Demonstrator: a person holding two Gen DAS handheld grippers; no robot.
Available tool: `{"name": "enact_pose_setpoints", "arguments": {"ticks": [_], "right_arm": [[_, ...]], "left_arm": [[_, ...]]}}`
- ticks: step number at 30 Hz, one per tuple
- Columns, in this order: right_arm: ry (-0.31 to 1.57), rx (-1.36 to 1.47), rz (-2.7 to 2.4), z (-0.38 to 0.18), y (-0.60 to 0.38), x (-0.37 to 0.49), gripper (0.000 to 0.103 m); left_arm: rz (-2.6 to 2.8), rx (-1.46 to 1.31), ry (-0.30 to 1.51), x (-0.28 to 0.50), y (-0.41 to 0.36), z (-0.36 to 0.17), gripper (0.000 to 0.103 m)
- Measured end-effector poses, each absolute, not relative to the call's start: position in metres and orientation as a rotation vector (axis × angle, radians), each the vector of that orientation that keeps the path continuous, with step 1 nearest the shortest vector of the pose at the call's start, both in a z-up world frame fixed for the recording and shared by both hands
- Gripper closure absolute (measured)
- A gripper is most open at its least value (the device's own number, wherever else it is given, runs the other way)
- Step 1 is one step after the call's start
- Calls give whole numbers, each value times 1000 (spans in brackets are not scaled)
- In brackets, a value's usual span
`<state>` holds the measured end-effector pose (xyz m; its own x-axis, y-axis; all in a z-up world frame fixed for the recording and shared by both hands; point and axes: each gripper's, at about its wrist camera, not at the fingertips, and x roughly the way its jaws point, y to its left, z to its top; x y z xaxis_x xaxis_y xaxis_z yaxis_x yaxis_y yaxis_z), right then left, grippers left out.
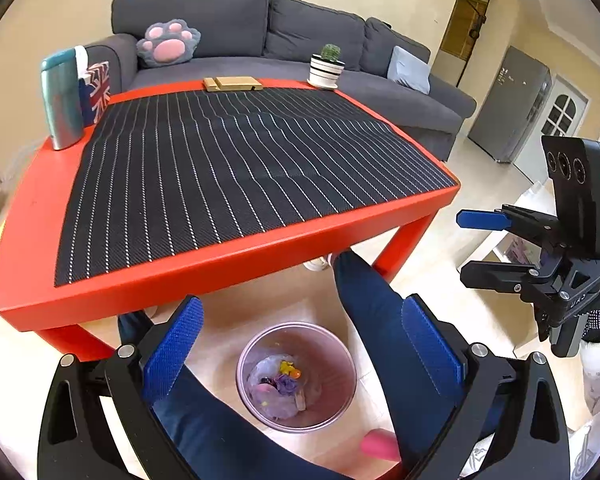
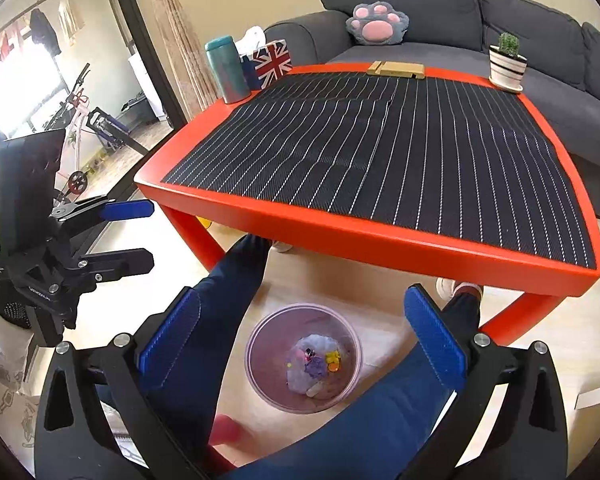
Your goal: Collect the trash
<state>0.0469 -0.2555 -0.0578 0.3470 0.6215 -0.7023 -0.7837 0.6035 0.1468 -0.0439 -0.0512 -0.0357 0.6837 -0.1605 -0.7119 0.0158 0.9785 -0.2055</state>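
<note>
A round translucent pink bin (image 1: 334,380) (image 2: 266,344) stands on the floor between a person's legs. Crumpled wrappers and small colourful scraps (image 1: 280,384) (image 2: 314,364) lie at its bottom. My left gripper (image 1: 300,344) hangs above the bin, open, with nothing between its blue pads (image 1: 172,352). In the right wrist view the left gripper (image 2: 152,234) appears from the side at the left. My right gripper (image 2: 302,332) is over the bin too, open and empty; it is seen side-on (image 1: 462,246) at the right. A blurred pink thing (image 1: 380,444) (image 2: 228,430) sits low beside the bin; what it is I cannot tell.
A red table (image 1: 220,272) (image 2: 380,248) with a black striped mat (image 1: 240,160) stands just beyond the bin. At its far edge are a teal tumbler (image 1: 62,100), a flag-print tissue box (image 1: 98,92), a wooden piece (image 1: 232,83) and a potted cactus (image 1: 326,66). Behind is a grey sofa (image 1: 260,40).
</note>
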Motion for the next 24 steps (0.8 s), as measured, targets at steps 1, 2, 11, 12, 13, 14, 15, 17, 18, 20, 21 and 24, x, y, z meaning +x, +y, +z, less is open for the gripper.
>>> {"name": "enact_pose_setpoints", "arguments": {"ticks": [1, 2, 11, 12, 13, 14, 15, 17, 18, 20, 21, 24], "right_arm": [[794, -234, 917, -57, -255, 48, 3], [787, -238, 910, -54, -253, 49, 3], [701, -263, 869, -25, -241, 63, 3], [691, -266, 870, -21, -239, 64, 3], [681, -269, 868, -18, -237, 65, 3], [669, -272, 865, -14, -236, 68, 3], [655, -277, 862, -9, -233, 70, 3], [631, -279, 856, 2, -229, 77, 3], [623, -278, 854, 6, -227, 80, 3], [597, -285, 843, 16, -223, 86, 3], [587, -289, 838, 20, -220, 90, 3], [568, -290, 828, 29, -215, 99, 3]], "left_arm": [[-96, -191, 807, -44, -50, -34, 7], [-92, -190, 803, -43, -49, -32, 7], [-51, -175, 755, -34, -36, -12, 7], [-49, -172, 750, -33, -34, -10, 7], [-47, -169, 744, -31, -32, -7, 7], [-46, -166, 735, -29, -30, -3, 7], [-47, -163, 725, -27, -28, 1, 7], [-46, -160, 707, -22, -24, 8, 7], [-46, -153, 698, -19, -22, 12, 7], [-43, -148, 681, -14, -17, 18, 7], [-43, -151, 673, -10, -15, 22, 7], [-62, -163, 662, 1, -7, 29, 7]]}}
